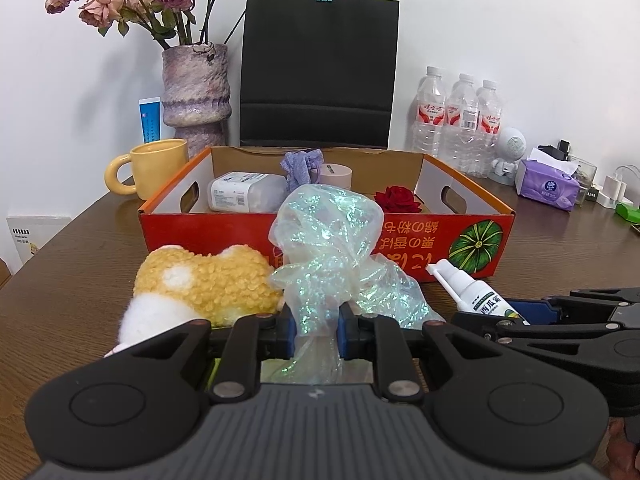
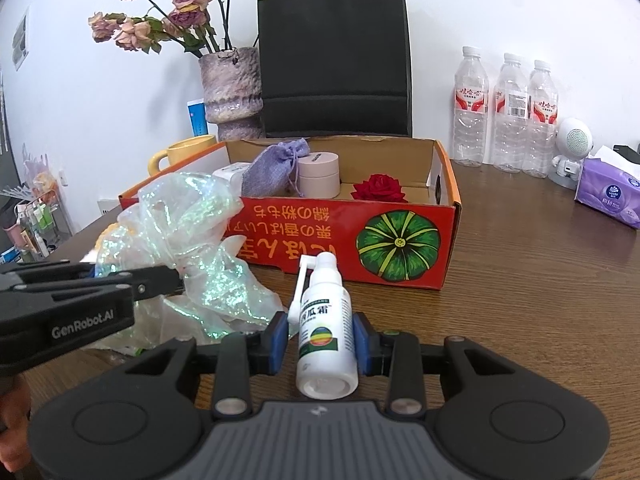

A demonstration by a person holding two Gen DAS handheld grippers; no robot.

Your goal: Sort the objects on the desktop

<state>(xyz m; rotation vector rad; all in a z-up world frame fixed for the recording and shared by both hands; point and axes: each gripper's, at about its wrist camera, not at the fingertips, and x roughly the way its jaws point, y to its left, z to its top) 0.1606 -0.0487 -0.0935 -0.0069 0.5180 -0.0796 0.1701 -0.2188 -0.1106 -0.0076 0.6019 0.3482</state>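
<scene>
Squeezing shiny wrap (image 1: 320, 256) in left gripper (image 1: 317, 330), white spray bottle (image 2: 326, 332) in right gripper (image 2: 321, 340), low in frame.
Only right view: "GenRobot.AI" on left gripper; only left view: fluffy yellow toy (image 1: 200, 288).

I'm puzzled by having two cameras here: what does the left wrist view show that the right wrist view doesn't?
Left only: the plush toy beside the iridescent plastic bag its claw grips, and white chargers far right.

Right only: the spray bottle between its claw's pads, and a cluttered shelf.

Both: the orange box, black paper bag, water bottles.
</scene>
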